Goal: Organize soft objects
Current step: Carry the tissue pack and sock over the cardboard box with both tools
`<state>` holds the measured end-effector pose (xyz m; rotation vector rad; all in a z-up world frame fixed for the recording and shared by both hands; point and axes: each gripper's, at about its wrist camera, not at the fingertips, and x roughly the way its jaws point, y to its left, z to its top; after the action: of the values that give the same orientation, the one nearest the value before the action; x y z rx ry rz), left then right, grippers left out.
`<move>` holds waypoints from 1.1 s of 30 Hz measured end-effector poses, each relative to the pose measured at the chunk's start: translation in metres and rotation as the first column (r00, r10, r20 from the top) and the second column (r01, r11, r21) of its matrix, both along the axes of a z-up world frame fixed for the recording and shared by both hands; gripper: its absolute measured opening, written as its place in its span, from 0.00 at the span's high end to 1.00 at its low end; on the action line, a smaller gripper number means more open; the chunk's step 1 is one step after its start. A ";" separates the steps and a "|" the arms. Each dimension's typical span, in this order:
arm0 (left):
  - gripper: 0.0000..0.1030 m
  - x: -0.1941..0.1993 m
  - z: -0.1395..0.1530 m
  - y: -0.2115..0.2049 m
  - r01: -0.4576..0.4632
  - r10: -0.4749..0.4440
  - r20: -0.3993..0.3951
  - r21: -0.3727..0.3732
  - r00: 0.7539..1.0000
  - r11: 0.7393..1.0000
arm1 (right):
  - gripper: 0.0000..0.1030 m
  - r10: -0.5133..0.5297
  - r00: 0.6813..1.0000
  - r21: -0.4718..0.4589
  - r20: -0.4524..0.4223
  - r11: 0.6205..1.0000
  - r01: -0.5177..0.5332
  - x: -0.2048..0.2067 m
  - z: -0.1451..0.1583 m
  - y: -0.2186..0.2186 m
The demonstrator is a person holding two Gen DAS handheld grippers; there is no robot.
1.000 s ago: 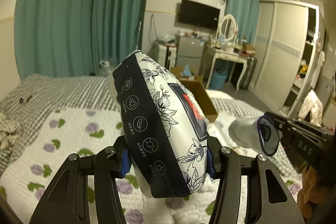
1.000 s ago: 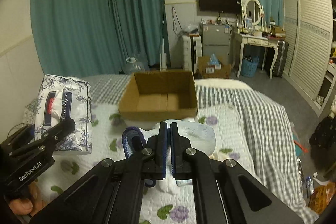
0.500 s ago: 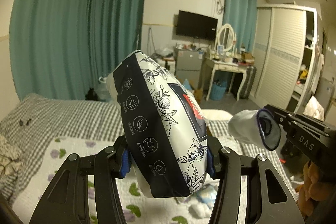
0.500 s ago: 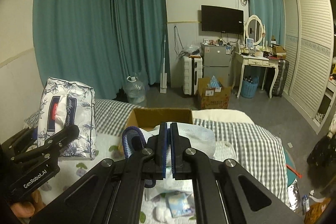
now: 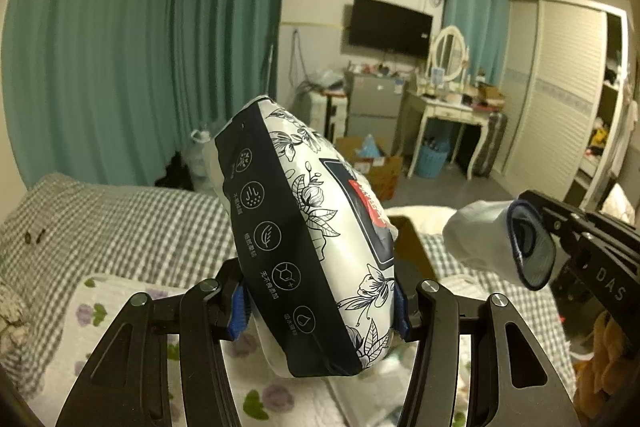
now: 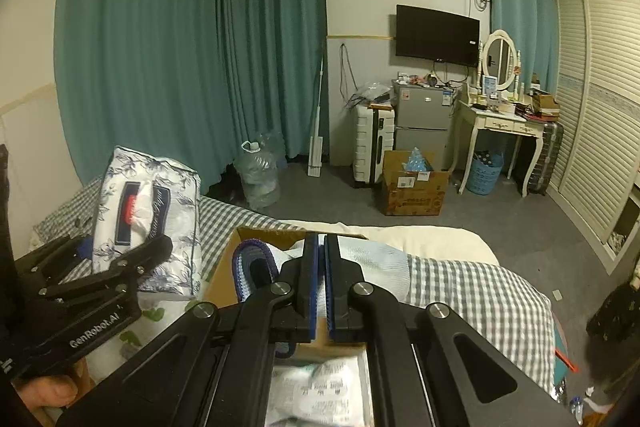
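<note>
From the left wrist view, the left tongs (image 5: 320,311) grip a soft plastic tissue pack with black flower print (image 5: 304,247), held up above the bed with the grey checked cover (image 5: 132,223). To the right of the pack, the right tongs (image 5: 560,231) hold a white sock with a blue cuff (image 5: 500,243). From the right wrist view, the right tongs (image 6: 321,267) are closed tight on the white sock (image 6: 360,259), which hangs over the open brown cardboard box (image 6: 224,271) on the bed. The tissue pack (image 6: 148,215) is left of the box, in the left tongs (image 6: 120,259).
</note>
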<state>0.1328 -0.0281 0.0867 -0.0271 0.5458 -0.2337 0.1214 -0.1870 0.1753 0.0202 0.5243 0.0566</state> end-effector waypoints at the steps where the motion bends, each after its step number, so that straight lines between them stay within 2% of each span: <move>1: 0.49 0.007 -0.004 -0.002 -0.001 0.001 -0.010 0.003 1.000 1.000 | 0.97 0.001 1.000 0.001 -0.005 1.000 -0.001 0.009 -0.005 0.000; 4: 0.49 0.029 -0.023 -0.008 0.000 0.000 -0.046 0.018 0.999 1.000 | 0.97 0.011 0.999 -0.002 -0.040 1.000 -0.011 0.038 -0.027 0.002; 9: 0.49 0.064 -0.066 -0.023 0.034 -0.027 -0.161 0.038 0.987 0.999 | 0.97 0.030 0.994 -0.009 -0.110 0.999 -0.031 0.085 -0.069 0.005; 18: 0.49 0.097 -0.120 -0.045 0.096 -0.077 -0.307 0.048 0.949 0.994 | 0.97 0.030 0.974 -0.012 -0.225 0.999 -0.033 0.131 -0.138 -0.002; 23: 0.49 0.094 -0.128 -0.056 0.088 -0.051 -0.294 0.112 0.954 0.990 | 0.97 0.027 0.960 -0.053 -0.278 0.998 -0.044 0.145 -0.168 -0.002; 27: 0.46 0.093 -0.131 -0.068 0.074 -0.024 -0.273 0.176 0.962 0.982 | 0.97 0.023 0.945 -0.048 -0.327 0.998 -0.041 0.152 -0.186 -0.004; 29: 0.43 0.094 -0.132 -0.068 0.074 -0.022 -0.270 0.183 0.963 0.980 | 0.97 0.024 0.943 -0.050 -0.332 0.998 -0.043 0.152 -0.187 -0.003; 33: 0.42 0.101 -0.127 -0.063 0.083 -0.037 -0.292 0.145 0.956 0.986 | 0.97 0.003 0.948 -0.073 -0.317 0.997 -0.027 0.148 -0.180 -0.003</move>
<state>0.2335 -0.0907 -0.0400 0.1095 0.8563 -0.2474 0.2698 -0.1895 -0.0052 -0.0511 0.8483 0.0482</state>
